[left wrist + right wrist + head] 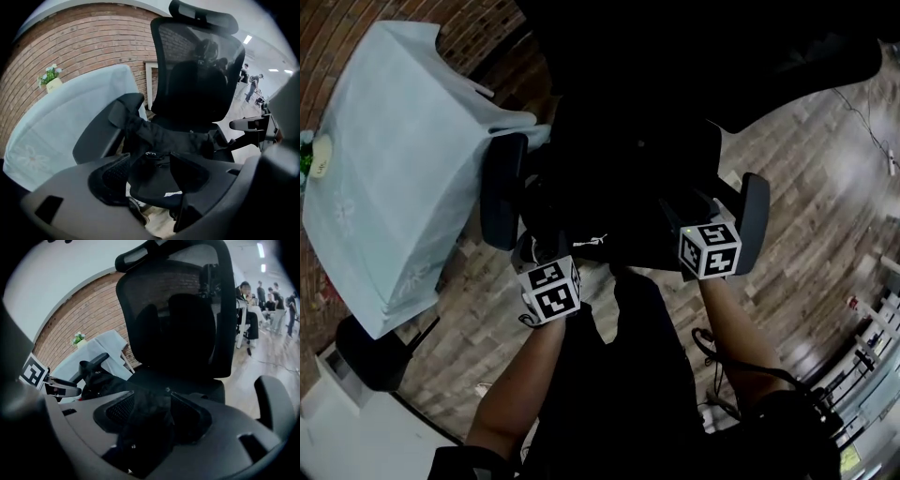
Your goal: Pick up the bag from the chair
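A black office chair [197, 70] faces me, and a black bag [159, 136] lies slumped across its seat towards the left armrest [101, 136]. My left gripper [150, 168] hovers open just in front of the seat edge, with only the seat and a bag strap showing in the gap. My right gripper [150, 411] is shut on a bunch of the bag's black fabric [145, 427], which fills the space between its pads. In the head view the bag is lost in the dark over the seat, and only the marker cubes [551, 289] [710, 248] stand out.
A table under a pale cloth [394, 159] stands close on the chair's left with a small potted plant [52, 79]. Behind it runs a brick wall [93, 42]. The chair's armrests [502, 187] [753, 220] flank both grippers. People [267, 301] stand far off on the wood floor.
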Demonstrator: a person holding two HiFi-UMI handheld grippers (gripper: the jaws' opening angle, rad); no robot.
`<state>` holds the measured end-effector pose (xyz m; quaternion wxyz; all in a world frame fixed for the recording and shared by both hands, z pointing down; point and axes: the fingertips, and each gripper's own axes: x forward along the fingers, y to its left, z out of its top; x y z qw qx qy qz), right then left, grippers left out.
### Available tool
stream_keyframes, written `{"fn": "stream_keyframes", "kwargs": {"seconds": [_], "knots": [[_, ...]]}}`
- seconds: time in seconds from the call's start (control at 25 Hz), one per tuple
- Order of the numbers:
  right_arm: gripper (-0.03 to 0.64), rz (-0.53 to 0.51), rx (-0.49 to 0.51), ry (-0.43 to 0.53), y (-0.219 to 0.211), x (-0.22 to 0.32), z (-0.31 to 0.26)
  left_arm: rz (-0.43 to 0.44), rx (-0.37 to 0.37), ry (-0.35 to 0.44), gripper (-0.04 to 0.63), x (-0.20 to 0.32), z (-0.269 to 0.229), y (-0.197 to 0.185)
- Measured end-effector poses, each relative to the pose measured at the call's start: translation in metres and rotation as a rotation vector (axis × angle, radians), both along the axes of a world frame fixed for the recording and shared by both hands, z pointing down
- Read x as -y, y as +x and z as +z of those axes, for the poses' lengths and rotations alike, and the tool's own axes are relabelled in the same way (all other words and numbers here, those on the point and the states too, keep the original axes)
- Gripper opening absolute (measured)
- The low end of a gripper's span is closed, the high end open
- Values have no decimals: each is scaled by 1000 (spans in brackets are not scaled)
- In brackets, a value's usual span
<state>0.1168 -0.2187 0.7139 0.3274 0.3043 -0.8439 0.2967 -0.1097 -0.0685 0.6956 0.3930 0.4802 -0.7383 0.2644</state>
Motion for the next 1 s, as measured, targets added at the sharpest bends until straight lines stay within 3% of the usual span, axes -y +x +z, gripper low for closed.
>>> {"fn": "stream_keyframes", "kwargs": {"seconds": [0.2,0.32,0.44,0.64,1.0], "knots": [[270,31,-23,-61,0,-3,49,7,20,-31,299,-3,41,-10],[290,57,-38,-113,0,-8,78,51,32,-41,369,-3,58,-7],[304,80,-41,-164,-2,-12,103,17,69,-55,388,-8,71,-15],[316,104,-56,-221,-2,-12,137,32,101,-28,390,1,82,-15],[309,170,-104,-245,-3,-2,168,78,58,4,376,19,87,-15]]}}
